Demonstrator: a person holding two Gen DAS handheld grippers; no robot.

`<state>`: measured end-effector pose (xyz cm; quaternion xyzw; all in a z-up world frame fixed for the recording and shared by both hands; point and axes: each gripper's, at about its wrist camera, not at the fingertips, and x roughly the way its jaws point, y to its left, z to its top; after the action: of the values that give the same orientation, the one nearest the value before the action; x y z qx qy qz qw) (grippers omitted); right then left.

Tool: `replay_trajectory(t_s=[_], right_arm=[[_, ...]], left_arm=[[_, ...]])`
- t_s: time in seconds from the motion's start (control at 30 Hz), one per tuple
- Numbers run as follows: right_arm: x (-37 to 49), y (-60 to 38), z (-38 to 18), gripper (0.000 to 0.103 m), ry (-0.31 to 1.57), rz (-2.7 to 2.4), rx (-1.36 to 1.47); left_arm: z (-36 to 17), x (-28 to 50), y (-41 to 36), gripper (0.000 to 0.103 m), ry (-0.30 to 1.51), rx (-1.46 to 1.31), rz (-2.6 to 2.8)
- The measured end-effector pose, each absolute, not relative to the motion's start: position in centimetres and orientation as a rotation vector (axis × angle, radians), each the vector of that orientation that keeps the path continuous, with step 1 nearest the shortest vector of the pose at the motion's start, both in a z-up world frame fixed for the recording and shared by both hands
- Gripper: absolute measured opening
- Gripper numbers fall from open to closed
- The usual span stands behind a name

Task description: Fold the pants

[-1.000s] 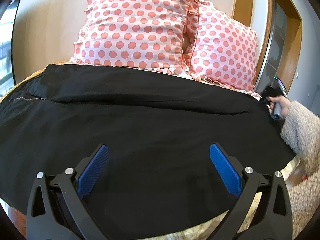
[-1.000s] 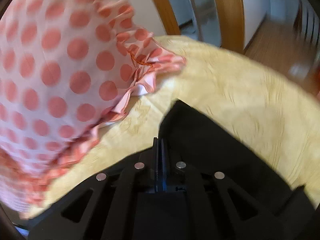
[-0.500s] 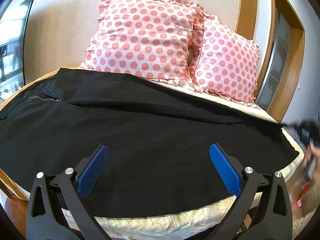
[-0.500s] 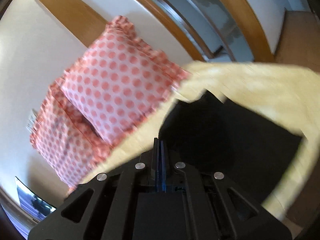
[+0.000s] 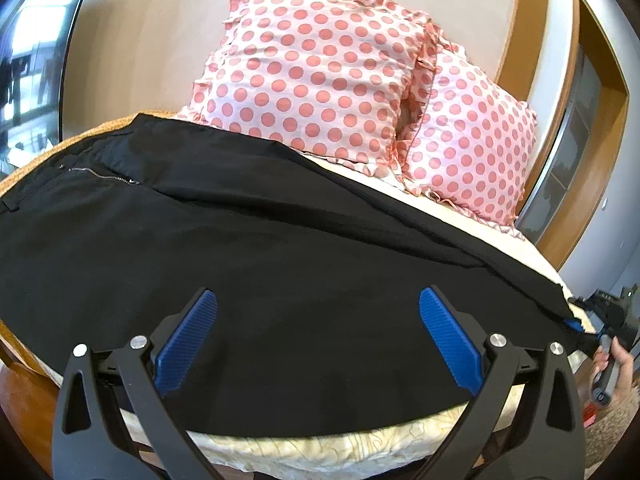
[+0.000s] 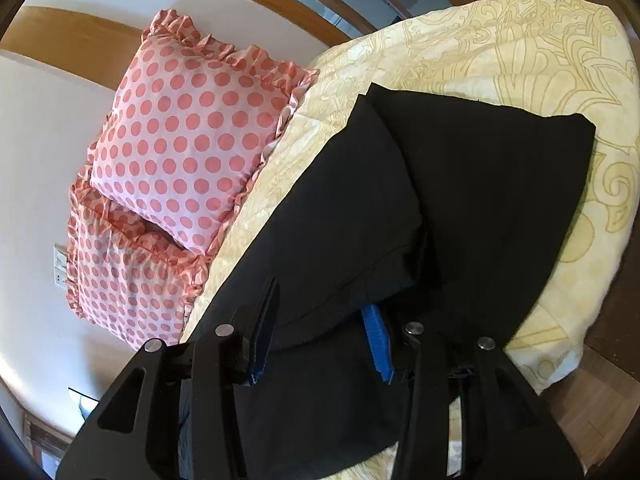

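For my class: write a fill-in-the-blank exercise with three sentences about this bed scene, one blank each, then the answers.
1. The pants spread over the bed are ____ in colour.
2. Against the wall lean ____ pillows with pink dots.
3. The left gripper hovers above the pants with its jaws ____.

Missing words: black; two; open

Two dotted pillows (image 5: 320,72) blocked the far side of the bed (image 6: 500,32); bare yellow bedspread beyond the black pants (image 5: 280,280) left my claws open room
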<state>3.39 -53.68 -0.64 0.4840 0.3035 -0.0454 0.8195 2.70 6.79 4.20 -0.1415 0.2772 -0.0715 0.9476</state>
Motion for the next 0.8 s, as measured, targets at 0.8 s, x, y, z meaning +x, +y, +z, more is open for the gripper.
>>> replay_trajectory(t_s=[0.8], right_arm=[[2.0, -56.8, 0.5, 0.003, 0.412, -0.025, 1.003]], left_arm=[[8.3, 29.2, 16.5, 0.086, 0.899, -0.439, 0.022]])
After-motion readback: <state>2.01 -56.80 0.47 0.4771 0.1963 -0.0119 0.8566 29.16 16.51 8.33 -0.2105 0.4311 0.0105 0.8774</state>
